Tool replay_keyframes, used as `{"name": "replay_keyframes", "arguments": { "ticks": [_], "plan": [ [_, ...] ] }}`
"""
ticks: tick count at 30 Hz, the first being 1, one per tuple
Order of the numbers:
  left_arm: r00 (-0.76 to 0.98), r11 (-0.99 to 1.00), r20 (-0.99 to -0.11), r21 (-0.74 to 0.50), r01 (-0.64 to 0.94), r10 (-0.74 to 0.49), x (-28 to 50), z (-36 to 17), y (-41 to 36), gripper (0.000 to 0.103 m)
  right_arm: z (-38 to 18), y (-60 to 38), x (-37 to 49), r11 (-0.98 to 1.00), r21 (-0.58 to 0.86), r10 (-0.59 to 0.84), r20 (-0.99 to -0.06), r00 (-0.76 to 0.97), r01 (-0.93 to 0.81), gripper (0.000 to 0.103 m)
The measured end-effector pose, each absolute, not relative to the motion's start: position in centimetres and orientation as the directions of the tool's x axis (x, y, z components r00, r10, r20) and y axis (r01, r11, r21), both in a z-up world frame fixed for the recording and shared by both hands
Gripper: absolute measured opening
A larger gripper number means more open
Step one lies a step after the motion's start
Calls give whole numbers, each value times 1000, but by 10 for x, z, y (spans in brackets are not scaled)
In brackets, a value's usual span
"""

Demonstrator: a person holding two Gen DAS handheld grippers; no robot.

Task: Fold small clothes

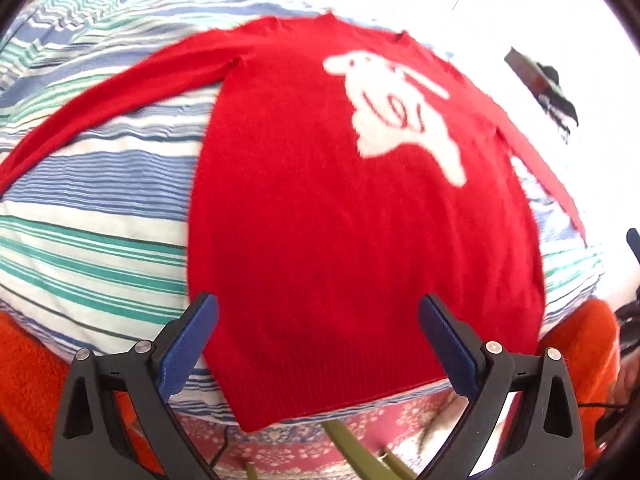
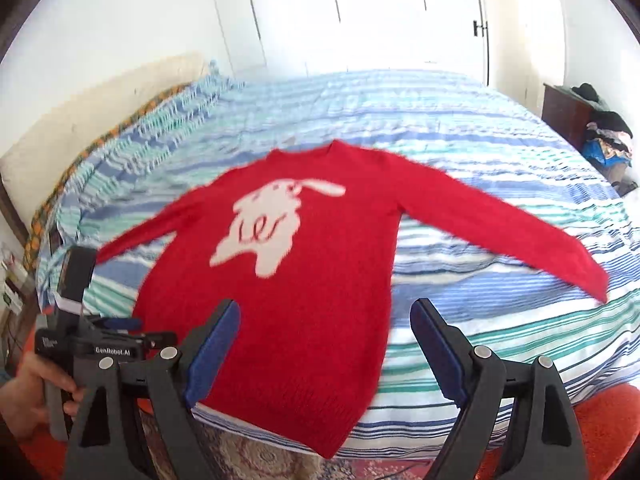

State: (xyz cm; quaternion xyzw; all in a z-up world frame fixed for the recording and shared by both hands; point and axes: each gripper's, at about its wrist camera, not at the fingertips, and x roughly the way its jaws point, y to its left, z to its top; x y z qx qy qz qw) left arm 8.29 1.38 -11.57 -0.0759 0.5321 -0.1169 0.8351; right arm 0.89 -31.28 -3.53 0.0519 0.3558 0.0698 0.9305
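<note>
A red sweater [image 1: 352, 232] with a white rabbit design [image 1: 400, 112] lies flat, front up, on a striped bed [image 1: 100, 248], both sleeves spread out. Its hem hangs over the bed's near edge. My left gripper [image 1: 320, 344] is open and empty, hovering over the hem. In the right wrist view the sweater [image 2: 304, 300] lies ahead, and my right gripper [image 2: 324, 352] is open and empty above the hem's right side. The left gripper [image 2: 120, 322] shows at the lower left there, held by a hand.
The bed's striped cover [image 2: 480, 152] stretches far behind the sweater. A dark nightstand [image 2: 568, 116] with piled clothes stands at the far right. White closet doors [image 2: 360, 12] line the back wall. An orange rug [image 1: 28, 380] and patterned carpet [image 1: 288, 448] lie below the bed edge.
</note>
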Motion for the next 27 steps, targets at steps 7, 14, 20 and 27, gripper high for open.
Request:
{"name": "replay_keyframes", "arguments": {
  "ticks": [7, 14, 20, 27],
  "plan": [
    [623, 945, -717, -300, 131, -313, 60, -14, 35, 102, 78, -326, -28, 980, 169, 160, -381, 911, -101, 96],
    [611, 950, -739, -302, 75, -283, 87, -39, 31, 101, 88, -396, 19, 917, 390, 235, -377, 896, -76, 99],
    [581, 953, -778, -304, -12, -240, 67, -94, 44, 101, -26, -550, 47, 636, 723, 233, -513, 826, 270, 97],
    [544, 963, -820, -258, -72, -179, 67, -128, 56, 101, -122, -612, 47, 418, 773, 266, -607, 749, 478, 89]
  ]
}}
